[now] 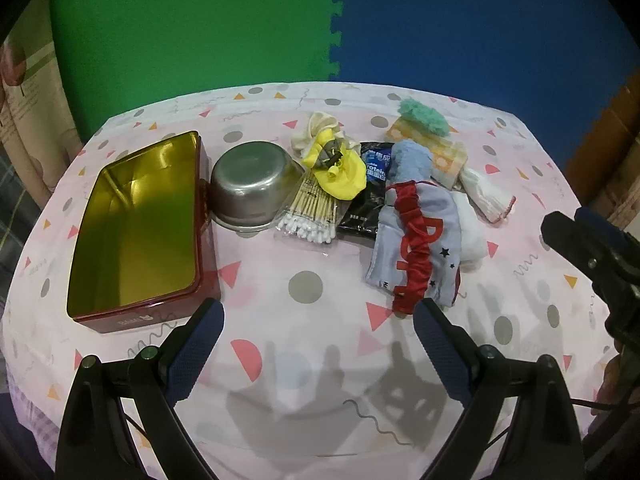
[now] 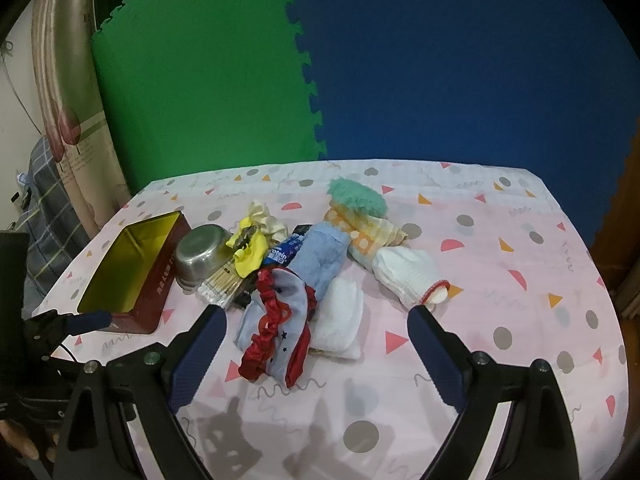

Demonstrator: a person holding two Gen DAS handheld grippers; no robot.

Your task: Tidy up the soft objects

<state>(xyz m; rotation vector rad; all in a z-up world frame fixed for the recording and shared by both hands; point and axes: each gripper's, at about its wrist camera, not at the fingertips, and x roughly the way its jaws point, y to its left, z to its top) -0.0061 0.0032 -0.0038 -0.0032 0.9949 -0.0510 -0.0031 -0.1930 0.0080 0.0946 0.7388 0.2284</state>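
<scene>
1. Hovering above the tabletop (image 1: 320,360), the left gripper (image 1: 318,312) and right gripper (image 2: 316,320) both have their fingers (image 1: 196,344) spread wide, grasping nothing.
2. Landmark: tin box (image 1: 140,232), open and empty. The soft things all lie in a heap beyond the steel bowl (image 1: 252,184), which stands just beside the box.
3. Risk: the heap overlaps. Pinching the blue cloth with red ruffle (image 1: 416,240) may drag up the white cloth (image 2: 340,320) it touches.
4. Risk: hard items are mixed in. The cotton swab pack (image 1: 308,216) and black packet (image 1: 368,192) touch the yellow sock (image 1: 340,172); a careless grab may lift them too.
5. Risk: loose cloth may drape over the box rim.
6. Count: box 1; bowl 1; swab pack 1; packet 1; yellow sock 1; cream cloth (image 1: 316,128) 1; green fluffy piece (image 2: 356,200) 1; orange dotted cloth (image 2: 368,236) 1; blue towel (image 2: 320,256) 1; white glove (image 2: 408,272) 1.
</scene>
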